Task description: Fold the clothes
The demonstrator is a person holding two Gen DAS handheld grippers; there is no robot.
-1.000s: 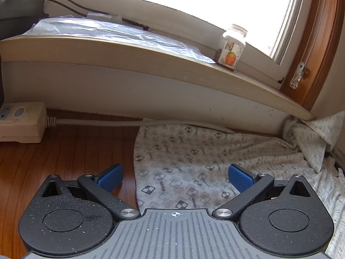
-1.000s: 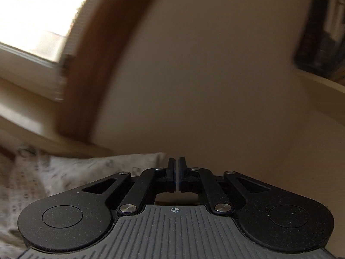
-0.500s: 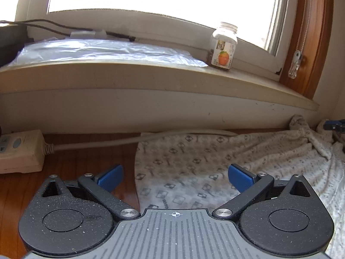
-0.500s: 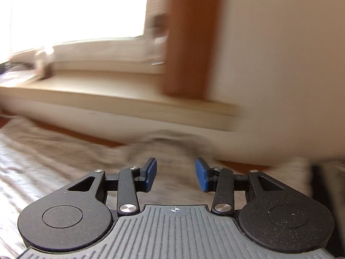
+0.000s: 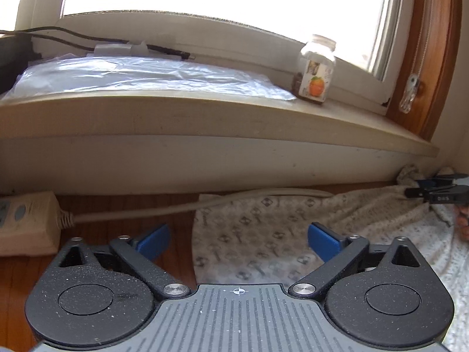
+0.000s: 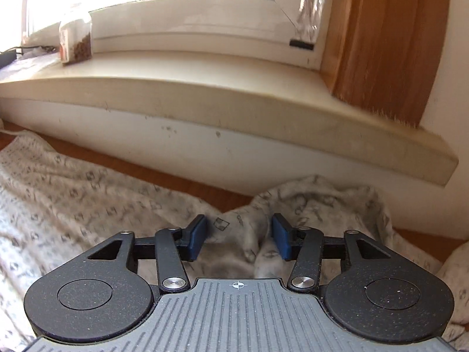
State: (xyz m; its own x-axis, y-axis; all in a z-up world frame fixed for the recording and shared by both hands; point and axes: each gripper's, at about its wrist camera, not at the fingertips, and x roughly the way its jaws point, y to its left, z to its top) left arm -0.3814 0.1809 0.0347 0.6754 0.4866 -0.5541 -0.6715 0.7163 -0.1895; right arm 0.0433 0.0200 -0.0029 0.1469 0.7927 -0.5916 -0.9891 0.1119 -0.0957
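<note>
The left gripper is spread wide and holds nothing; the edge of the patterned cloth lies on the wooden floor between and beyond its blue fingers. The right gripper is also released, with a bunched fold of the cloth rising between its fingers, below the window sill.

left hand-held gripper | black linkages, blue pads, silver screws, ribbed grey body, crosshair mark

White garment with grey square print, blue fingertips, seemingly orange-labelled jar
</note>
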